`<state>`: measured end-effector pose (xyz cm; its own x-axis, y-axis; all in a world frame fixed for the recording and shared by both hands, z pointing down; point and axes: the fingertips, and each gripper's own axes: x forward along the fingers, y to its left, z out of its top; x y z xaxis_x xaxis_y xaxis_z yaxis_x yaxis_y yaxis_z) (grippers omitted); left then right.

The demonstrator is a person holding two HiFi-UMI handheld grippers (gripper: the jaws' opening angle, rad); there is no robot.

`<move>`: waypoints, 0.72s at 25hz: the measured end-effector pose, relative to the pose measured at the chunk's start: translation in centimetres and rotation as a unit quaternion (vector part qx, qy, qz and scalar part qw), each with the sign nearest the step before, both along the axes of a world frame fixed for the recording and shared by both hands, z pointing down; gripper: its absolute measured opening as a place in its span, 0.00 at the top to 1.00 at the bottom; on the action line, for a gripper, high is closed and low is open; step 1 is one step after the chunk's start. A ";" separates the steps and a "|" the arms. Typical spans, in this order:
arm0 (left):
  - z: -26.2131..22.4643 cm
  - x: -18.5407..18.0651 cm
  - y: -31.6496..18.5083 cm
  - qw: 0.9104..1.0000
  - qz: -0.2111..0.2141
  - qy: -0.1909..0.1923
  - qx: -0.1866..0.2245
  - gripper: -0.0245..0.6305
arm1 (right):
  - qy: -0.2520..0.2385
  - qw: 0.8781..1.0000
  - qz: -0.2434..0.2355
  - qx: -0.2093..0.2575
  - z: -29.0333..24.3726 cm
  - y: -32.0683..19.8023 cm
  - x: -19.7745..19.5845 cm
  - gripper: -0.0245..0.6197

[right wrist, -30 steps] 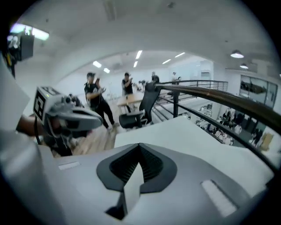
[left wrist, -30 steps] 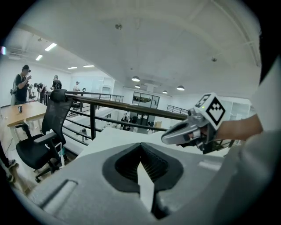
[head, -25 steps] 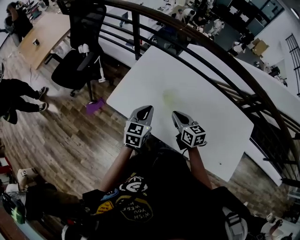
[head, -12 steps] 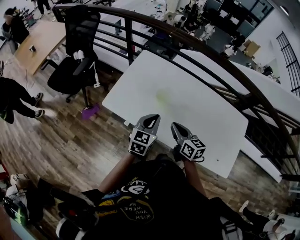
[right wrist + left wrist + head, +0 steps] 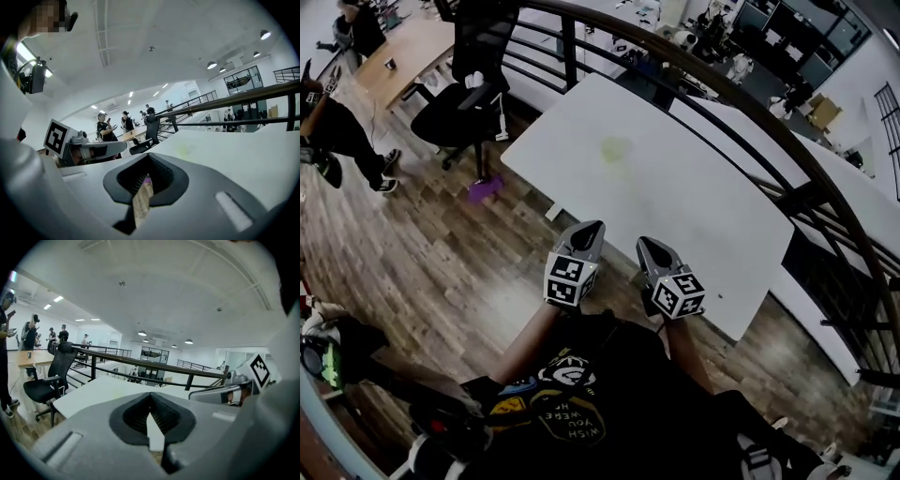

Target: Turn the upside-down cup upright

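A small pale green cup (image 5: 615, 148) stands on the far left part of the white table (image 5: 694, 206). It is too small and faint to tell which way up it is. In the right gripper view the cup (image 5: 183, 150) is only a greenish smudge far ahead on the tabletop. My left gripper (image 5: 591, 228) is at the table's near edge, shut and empty. Beside it, my right gripper (image 5: 648, 246) reaches just over that edge, also shut and empty. Both point toward the cup and are well short of it. The left gripper (image 5: 150, 397) and the right gripper (image 5: 149, 160) each show pads closed together.
A dark metal railing (image 5: 741, 103) curves behind the table. A black office chair (image 5: 464, 94) and a purple object (image 5: 485, 190) sit on the wooden floor to the left. A wooden desk (image 5: 403, 52) and people stand farther left.
Both grippers have drawn back together from over the table to its near edge. The cup now lies farther ahead of them. Both stayed shut.
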<state>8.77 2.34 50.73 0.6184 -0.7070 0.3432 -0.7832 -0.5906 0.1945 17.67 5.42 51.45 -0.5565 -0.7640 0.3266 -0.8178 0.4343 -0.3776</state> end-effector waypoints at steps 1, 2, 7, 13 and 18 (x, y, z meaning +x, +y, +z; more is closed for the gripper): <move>0.2 0.5 1.6 1.000 -0.008 0.000 -0.003 0.95 | 0.002 1.000 -0.005 -0.002 0.1 1.4 0.4 0.96; 0.3 1.1 3.2 1.000 -0.013 0.002 -0.007 0.95 | 0.002 1.000 -0.010 -0.004 0.0 2.7 0.8 0.96; 0.2 3.9 10.7 1.000 -0.007 -0.014 -0.003 0.95 | -0.004 1.000 -0.026 -0.003 0.0 8.4 2.1 0.96; -0.4 3.5 14.4 1.000 -0.003 -0.018 0.002 0.95 | -0.019 0.999 -0.032 0.001 -0.6 12.1 0.8 0.96; -1.2 2.4 14.5 1.000 0.004 -0.018 0.016 0.95 | -0.021 1.000 -0.013 0.000 -0.6 12.9 -0.2 0.96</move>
<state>11.13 16.89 49.50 0.6110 -0.7132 0.3435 -0.7850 -0.6019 0.1466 17.46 18.33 50.84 -0.5895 -0.7488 0.3028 -0.7895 0.4548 -0.4122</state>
